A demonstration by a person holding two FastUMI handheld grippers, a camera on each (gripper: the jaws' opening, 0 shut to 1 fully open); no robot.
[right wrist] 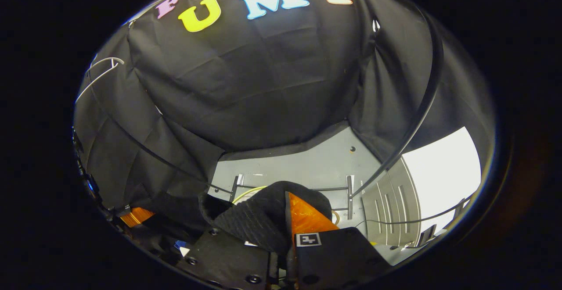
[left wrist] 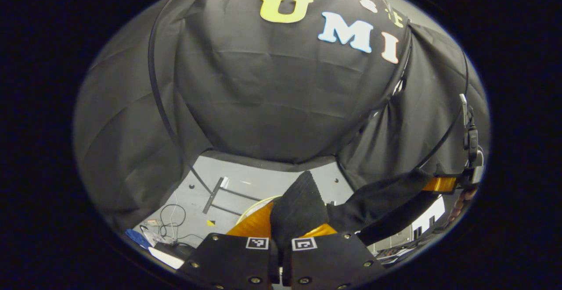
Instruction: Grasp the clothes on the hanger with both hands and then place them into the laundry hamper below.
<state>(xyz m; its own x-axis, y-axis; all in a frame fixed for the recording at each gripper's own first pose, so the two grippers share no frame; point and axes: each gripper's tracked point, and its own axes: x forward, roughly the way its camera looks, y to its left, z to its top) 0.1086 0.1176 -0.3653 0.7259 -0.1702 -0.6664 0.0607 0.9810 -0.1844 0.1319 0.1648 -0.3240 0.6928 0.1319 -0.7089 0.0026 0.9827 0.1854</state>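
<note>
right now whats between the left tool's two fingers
In the left gripper view, a fold of the black garment sits pinched between the left tool's orange fingers, above the grey floor.

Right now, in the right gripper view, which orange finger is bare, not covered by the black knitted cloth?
The orange finger on that view's right side; black knitted cloth drapes over the other.
</note>
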